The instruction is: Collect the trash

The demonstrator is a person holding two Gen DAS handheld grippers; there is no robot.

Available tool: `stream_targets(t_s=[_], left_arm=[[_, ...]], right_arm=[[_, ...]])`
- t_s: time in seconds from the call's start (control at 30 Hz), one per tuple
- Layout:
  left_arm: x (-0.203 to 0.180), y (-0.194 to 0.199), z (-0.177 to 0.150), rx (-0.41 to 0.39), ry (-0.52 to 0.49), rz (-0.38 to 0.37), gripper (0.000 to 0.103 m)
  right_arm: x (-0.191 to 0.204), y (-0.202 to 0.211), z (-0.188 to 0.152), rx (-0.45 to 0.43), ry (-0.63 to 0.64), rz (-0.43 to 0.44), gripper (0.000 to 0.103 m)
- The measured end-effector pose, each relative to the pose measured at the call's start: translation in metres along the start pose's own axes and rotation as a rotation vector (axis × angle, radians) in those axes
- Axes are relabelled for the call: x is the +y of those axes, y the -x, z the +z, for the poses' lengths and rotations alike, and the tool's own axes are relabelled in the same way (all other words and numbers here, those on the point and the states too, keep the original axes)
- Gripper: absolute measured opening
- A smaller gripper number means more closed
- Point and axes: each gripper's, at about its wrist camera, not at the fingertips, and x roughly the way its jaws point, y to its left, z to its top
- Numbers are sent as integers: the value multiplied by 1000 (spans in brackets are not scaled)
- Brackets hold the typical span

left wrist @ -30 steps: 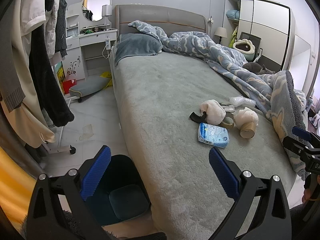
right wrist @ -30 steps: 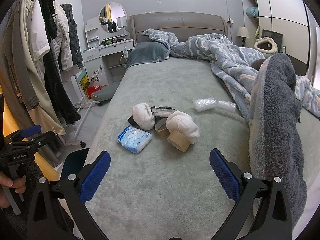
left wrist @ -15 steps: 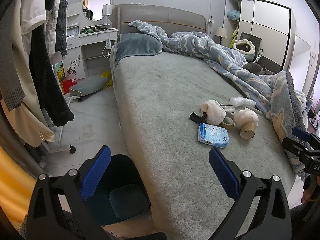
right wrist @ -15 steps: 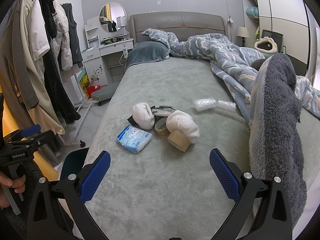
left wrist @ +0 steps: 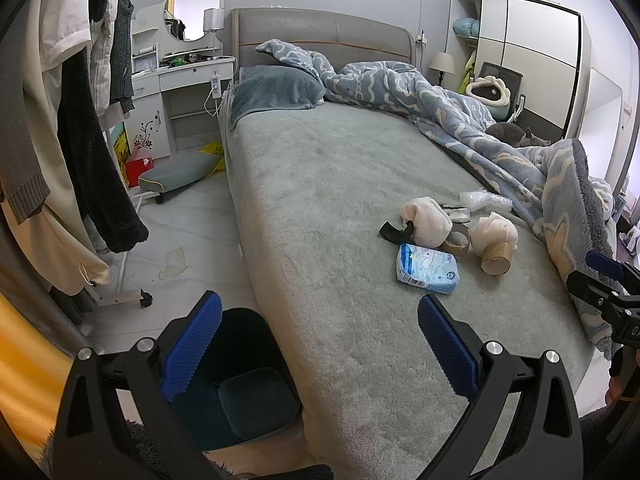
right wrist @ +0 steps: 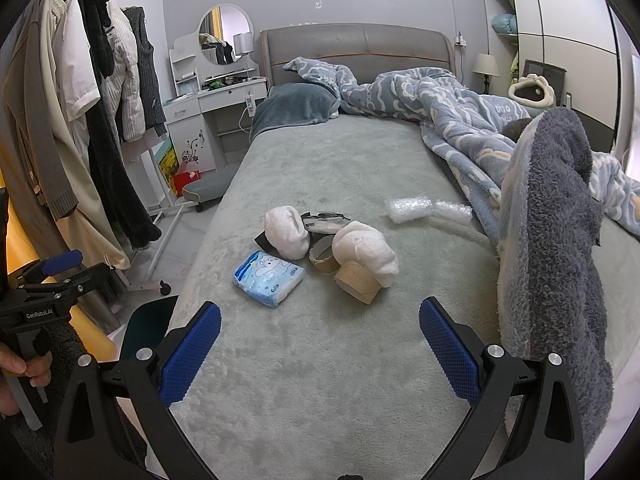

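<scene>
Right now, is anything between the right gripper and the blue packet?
No. In the right wrist view only bare grey bed cover lies between the right gripper and the blue packet.

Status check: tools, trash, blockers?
Left tool and right tool open, empty. Trash pile untouched on bed. Bin below left tool. Nothing blocking.

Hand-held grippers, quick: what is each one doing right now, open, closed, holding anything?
Left hand-held gripper: open, holding nothing, above the bin and bed edge.
Right hand-held gripper: open, holding nothing, over the bed.
</scene>
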Motion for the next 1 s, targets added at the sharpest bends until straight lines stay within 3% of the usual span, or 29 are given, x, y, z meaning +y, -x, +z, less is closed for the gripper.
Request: stream_targets(t_s=[0.6,1.0], left_arm=[[-1,-1,-1,4,-1,-1,100],[-3,-2,11,-33,-49,-58,100]], right_arm=[[1,-1,0,2,2,-1,100],[0,-8,4,0,32,55,100]])
